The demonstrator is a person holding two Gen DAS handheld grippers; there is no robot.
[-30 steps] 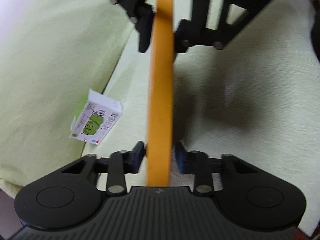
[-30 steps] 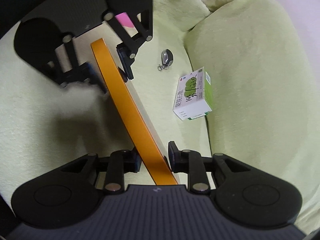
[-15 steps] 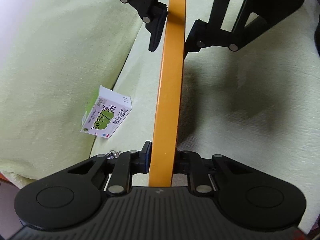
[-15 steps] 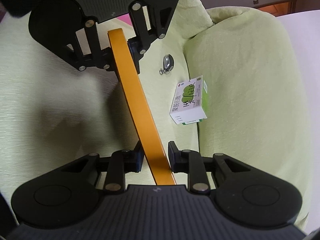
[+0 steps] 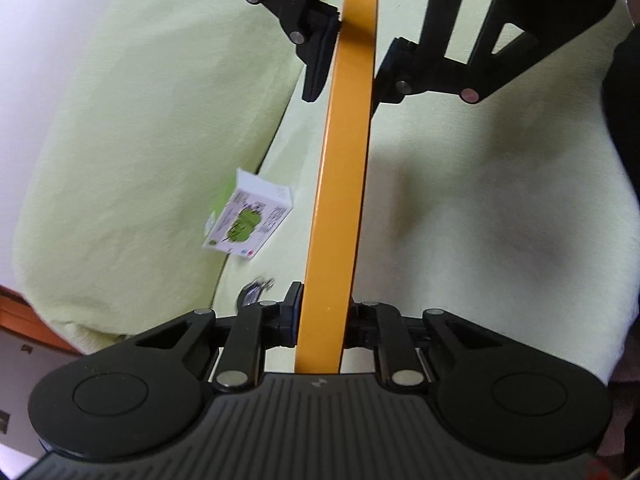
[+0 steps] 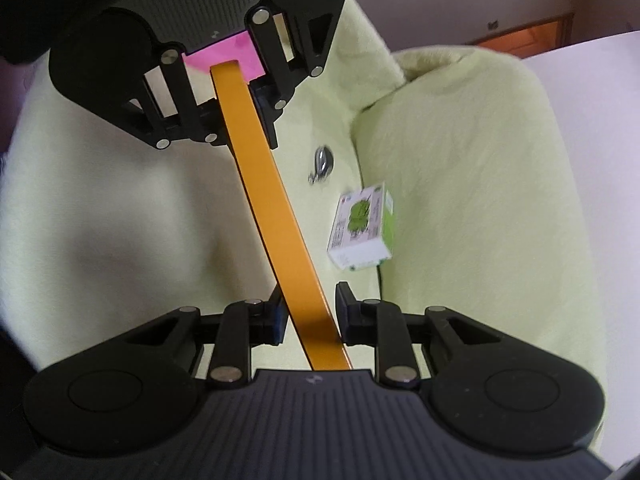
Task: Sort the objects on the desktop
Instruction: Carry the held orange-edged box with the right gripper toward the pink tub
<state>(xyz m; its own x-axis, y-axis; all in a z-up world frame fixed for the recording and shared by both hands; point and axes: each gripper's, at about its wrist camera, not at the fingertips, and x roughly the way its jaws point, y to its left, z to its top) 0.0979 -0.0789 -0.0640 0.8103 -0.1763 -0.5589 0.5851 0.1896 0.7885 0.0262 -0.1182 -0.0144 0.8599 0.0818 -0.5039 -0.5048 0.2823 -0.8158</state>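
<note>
Orange flat board (image 5: 344, 184), seen edge-on as a long thin strip, spans the gap between the two tongs above a pale green sofa seat (image 5: 460, 208). The left tongs (image 5: 322, 316) are clamped on the near end of the board in the left wrist view, both pads pressed against its faces. The right tongs (image 6: 310, 312) stand slightly apart around the other end: in the right wrist view the left pad touches the board while a small gap shows beside the right pad, so whether the hold is firm cannot be told. Each view shows the other tongs at the far end of the board. A small white box with a green leaf print (image 5: 250, 224) lies on the seat against the backrest cushion (image 6: 472, 184), just beside the board's line. A silver key fob (image 6: 322, 162) lies on the seat near the box. A pink sheet (image 6: 236, 52) shows behind the left tongs in the right wrist view.
</note>
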